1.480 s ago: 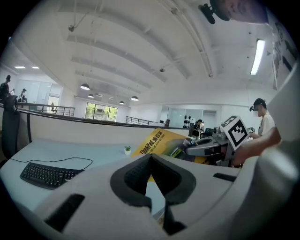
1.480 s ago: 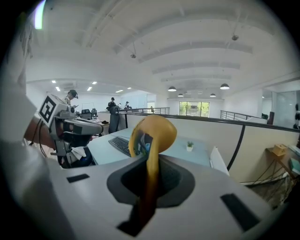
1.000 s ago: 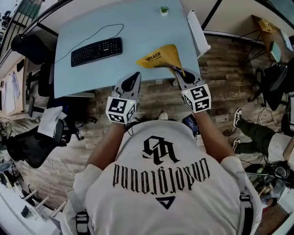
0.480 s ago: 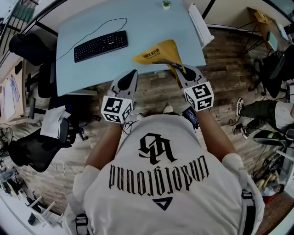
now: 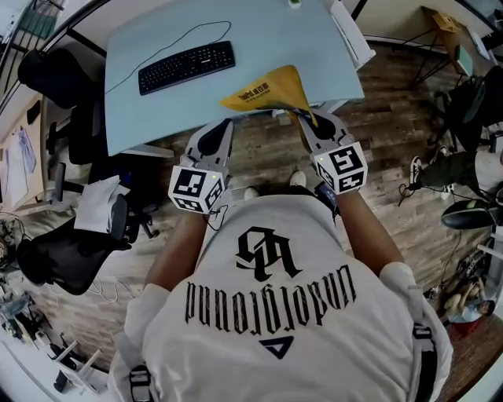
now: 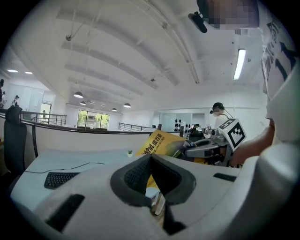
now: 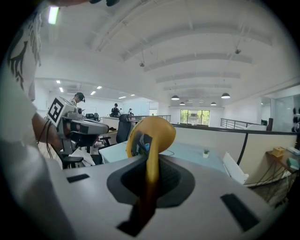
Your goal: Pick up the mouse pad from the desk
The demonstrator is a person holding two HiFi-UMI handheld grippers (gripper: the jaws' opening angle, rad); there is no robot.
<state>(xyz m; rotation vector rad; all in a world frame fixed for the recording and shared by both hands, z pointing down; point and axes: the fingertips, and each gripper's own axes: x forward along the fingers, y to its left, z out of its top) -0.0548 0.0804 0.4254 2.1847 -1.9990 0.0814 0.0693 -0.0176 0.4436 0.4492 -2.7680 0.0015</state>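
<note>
The yellow mouse pad (image 5: 267,88) with dark print is lifted off the pale blue desk (image 5: 157,110) and hangs curled over its near edge. My right gripper (image 5: 303,119) is shut on the pad's near corner. In the right gripper view the pad (image 7: 152,136) rises bent from between the closed pads of that gripper (image 7: 152,165). My left gripper (image 5: 223,127) hovers over the floor just in front of the desk, shut, with nothing in it. From the left gripper (image 6: 150,159) the pad (image 6: 157,143) and the right gripper (image 6: 199,146) show to the right.
A black keyboard (image 5: 187,67) with its cable lies on the desk's left half, and a small potted plant (image 5: 295,2) stands at the far edge. A white board (image 5: 350,31) leans at the desk's right side. Black office chairs (image 5: 55,74) stand left of the desk; the floor is wood.
Both grippers have drawn back from the desk with the person, and the mouse pad has come along in the right gripper, now reaching past the desk's near edge. Neither jaw state changed.
</note>
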